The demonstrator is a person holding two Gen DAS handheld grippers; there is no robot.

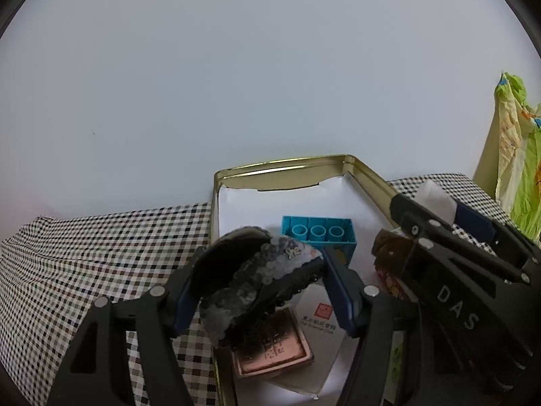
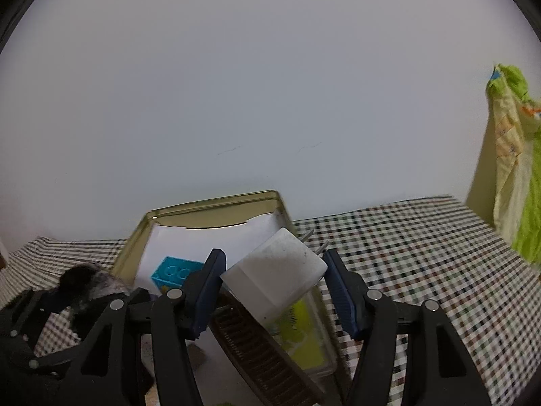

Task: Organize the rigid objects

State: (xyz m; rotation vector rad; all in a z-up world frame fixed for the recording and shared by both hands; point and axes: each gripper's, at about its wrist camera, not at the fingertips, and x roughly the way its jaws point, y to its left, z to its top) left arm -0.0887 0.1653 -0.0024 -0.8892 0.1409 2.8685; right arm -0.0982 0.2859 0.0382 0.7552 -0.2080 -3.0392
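Note:
My left gripper (image 1: 260,277) is shut on a black sequined hair clip (image 1: 260,270), held just above the near left part of a gold tin box (image 1: 287,164) lined with white paper. Inside the tin lie a teal toy brick (image 1: 319,233), a copper-coloured square block (image 1: 274,345) on a white card, and a brown comb (image 2: 267,355). My right gripper (image 2: 274,280) is shut on a white plug adapter (image 2: 277,277), prongs pointing away, over the tin's right side. In the left wrist view the right gripper (image 1: 439,213) shows at the right with the adapter (image 1: 436,199).
The tin stands on a checked tablecloth (image 1: 101,253) against a plain pale wall. A green and yellow cloth (image 2: 517,169) hangs at the far right. A yellow-green packet (image 2: 304,331) lies in the tin's right part. A brown and red packet (image 1: 392,260) sits by the tin's right wall.

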